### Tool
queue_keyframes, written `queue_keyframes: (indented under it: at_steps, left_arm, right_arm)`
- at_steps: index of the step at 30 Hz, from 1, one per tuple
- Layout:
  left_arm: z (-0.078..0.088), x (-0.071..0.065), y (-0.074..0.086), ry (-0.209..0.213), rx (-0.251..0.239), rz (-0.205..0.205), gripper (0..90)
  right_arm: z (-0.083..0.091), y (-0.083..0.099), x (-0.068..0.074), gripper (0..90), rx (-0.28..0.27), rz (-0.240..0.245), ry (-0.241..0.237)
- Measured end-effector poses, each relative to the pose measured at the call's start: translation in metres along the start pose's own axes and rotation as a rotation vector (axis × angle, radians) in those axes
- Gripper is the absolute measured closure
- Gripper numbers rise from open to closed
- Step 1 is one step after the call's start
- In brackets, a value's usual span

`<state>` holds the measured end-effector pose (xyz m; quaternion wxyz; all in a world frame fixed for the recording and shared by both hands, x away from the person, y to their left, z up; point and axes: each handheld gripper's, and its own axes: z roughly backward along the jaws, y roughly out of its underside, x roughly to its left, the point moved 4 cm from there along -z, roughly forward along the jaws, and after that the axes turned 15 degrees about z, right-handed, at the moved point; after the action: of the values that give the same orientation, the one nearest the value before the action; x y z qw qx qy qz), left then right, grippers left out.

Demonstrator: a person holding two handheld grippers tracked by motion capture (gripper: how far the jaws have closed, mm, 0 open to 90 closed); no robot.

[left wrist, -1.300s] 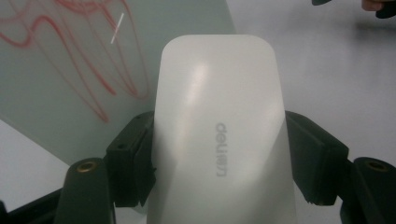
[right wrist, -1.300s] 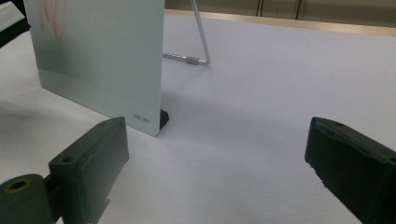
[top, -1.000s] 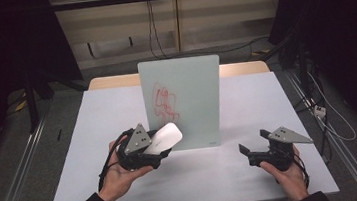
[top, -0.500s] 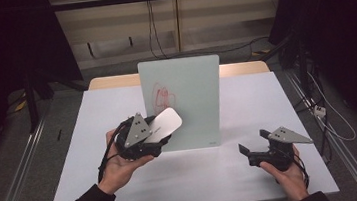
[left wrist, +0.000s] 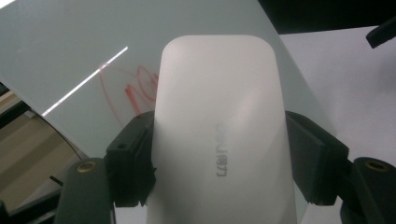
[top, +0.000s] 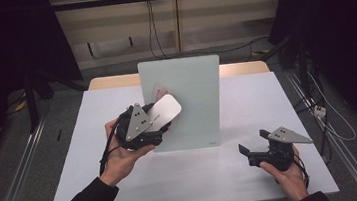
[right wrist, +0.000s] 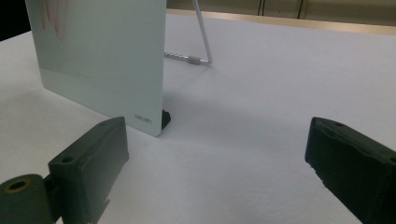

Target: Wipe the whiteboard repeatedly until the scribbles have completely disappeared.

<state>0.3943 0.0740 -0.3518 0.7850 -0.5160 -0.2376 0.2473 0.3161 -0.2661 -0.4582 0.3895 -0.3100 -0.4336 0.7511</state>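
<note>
Two grippers in frame. Left gripper (top: pixel 156 124) is clenched on a white, rounded-rectangle plastic eraser (top: pixel 164 111), one black jaw pressing each long side; grey lettering shows on its top face in the left gripper view (left wrist: pixel 219 135). Eraser is held up off the white worktop (top: pixel 246 98), tilted, its far end just in front of the upright pale-green glass writing board (top: pixel 196 93), left part of the panel. Can't tell if eraser actually touches the glass. Red marker scribble (left wrist: pixel 135 86) on the board sits just beside the eraser's left edge in the left gripper view; part of it is hidden behind the eraser.

Right gripper (top: pixel 254 149) is released, jaws wide apart with nothing between them, resting low over the worktop, well apart from the board's lower right corner. Right gripper view shows the board's thin metal kickstand (right wrist: pixel 201 35) propping it from behind, with a small black foot (right wrist: pixel 165 116) at that corner.
</note>
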Motion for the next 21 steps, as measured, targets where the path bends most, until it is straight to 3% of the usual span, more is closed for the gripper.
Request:
queue_keyframes:
  at_steps: [9, 21]
  left_arm:
    - [-0.008, 0.013, -0.015, -0.079, -0.059, -0.019, 31.1]
    - [-0.016, 0.020, -0.030, -0.131, -0.107, -0.059, 31.1]
  right_arm:
    - [0.000, 0.000, 0.000, 5.9, 0.002, 0.006, -0.002]
    - [0.000, 0.000, 0.000, 6.0, 0.006, 0.005, -0.003]
